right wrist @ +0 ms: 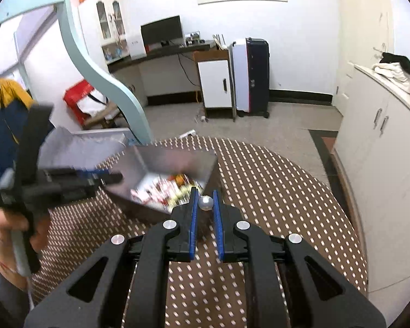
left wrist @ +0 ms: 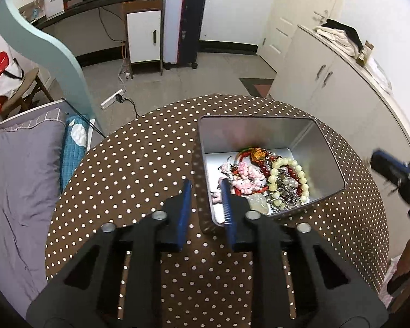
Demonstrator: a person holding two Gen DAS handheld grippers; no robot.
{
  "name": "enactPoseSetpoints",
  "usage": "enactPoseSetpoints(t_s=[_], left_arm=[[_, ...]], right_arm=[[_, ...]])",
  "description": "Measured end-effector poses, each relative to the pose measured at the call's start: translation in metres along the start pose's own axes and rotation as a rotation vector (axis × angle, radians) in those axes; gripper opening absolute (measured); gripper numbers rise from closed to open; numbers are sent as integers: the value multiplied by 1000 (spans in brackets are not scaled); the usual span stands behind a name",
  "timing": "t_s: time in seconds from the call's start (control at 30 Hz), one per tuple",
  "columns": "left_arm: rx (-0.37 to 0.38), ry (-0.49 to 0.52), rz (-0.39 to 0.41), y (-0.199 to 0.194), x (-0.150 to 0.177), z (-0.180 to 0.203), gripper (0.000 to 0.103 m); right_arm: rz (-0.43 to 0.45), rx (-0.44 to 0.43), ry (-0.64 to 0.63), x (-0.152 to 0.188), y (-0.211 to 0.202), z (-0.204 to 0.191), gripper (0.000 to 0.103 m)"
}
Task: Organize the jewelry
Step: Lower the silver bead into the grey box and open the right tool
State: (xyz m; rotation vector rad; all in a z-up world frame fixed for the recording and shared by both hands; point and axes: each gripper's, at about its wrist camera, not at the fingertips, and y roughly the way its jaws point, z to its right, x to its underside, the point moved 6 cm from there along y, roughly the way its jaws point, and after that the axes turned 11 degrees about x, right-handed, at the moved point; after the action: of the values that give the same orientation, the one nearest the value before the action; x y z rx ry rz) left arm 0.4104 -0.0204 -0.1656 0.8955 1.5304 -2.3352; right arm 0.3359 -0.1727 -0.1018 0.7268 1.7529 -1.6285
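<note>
Jewelry (left wrist: 262,180) sits piled in a rectangular metal tin (left wrist: 325,150) on the round table (left wrist: 139,164), brown cloth with white polka dots. Left wrist view is sharp: cream bead bracelet (left wrist: 287,176), dark red beads, pink plush charms, silver chain, all tangled on the tin's shiny floor. Left gripper (left wrist: 206,191) straddles the tin's near-left wall, 1 blue ribbed finger outside, 1 inside, jaws partly open, wall not visibly clamped. Right wrist view is motion-blurred, so the tin's contents are only colored smears there. Only that view shows the right gripper (right wrist: 205,203) pinching a small silver ball (right wrist: 205,202) between its 2 blue pads, jaws narrowed onto it, just beside the tin's near corner. Left view catches the right gripper only as a blur at the frame's right edge.
</note>
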Motion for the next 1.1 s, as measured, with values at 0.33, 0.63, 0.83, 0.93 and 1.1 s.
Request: enactPoseSetpoints(t_s=[0.33,0.63,0.83,0.93,1.1], left_arm=[[-25,23,1,2,-1,2,11],[-26,26,6,2,-1,3,11],[-27,27,9,1,-1,3,11],[-24,25,16,0,-2,3,11],[-40,48,36,-2,-2,5,11]], right_arm=[[-53,-93,32,-19,27,-22,9],[-103,-68,4,-12,49,-36,10],[-64,-54,10,-13,45,-34,11],[-26,-53,24,-15,37,-32,15],[10,-34,27,-12,22,-26,29]])
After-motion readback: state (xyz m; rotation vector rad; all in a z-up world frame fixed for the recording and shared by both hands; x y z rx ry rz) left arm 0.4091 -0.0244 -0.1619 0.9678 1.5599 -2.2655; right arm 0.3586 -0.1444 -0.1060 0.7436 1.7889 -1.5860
